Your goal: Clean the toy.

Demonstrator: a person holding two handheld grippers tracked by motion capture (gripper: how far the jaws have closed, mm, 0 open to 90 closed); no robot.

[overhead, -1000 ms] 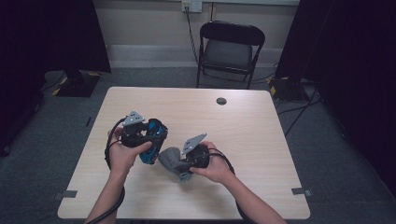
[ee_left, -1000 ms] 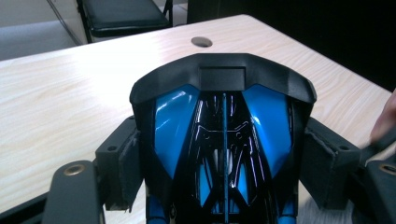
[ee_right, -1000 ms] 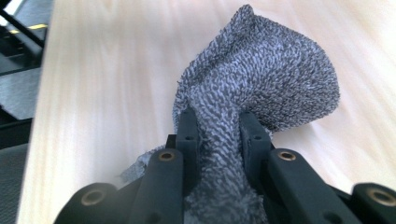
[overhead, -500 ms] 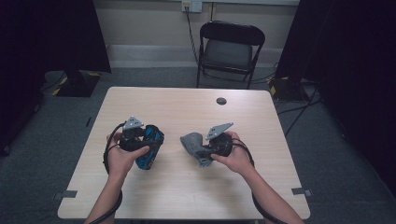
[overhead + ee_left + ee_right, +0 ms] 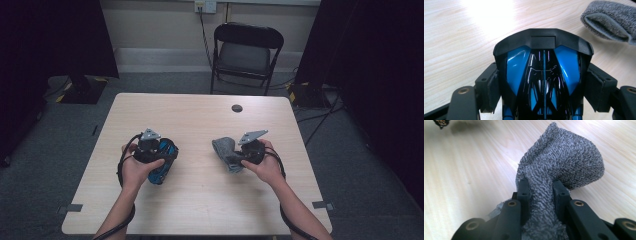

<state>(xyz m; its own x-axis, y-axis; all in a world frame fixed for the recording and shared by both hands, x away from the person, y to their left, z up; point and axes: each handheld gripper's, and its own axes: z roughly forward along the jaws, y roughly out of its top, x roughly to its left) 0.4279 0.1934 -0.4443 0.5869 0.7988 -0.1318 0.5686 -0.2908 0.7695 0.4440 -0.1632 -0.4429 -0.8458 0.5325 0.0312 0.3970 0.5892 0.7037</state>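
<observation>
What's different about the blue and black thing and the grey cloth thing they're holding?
The blue and black case is hard, glossy and wide, spreading its hand-held gripper's jaws. The grey cloth is soft, fuzzy and pinched thin between the other's jaws. Both are clamped in a hand-held gripper over the wooden table.

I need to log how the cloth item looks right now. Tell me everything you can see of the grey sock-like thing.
The grey sock is a knitted, fuzzy fabric pouch in speckled grey, soft and limp. One end is bunched and pinched between the black jaws of the right gripper, which are shut on it; the free end bulges above them in a rounded fold. The left gripper view shows its open mouth, with a smoother inner lining. In the high view it sits just over the wooden table, right of centre; whether it touches the tabletop cannot be told.
</observation>
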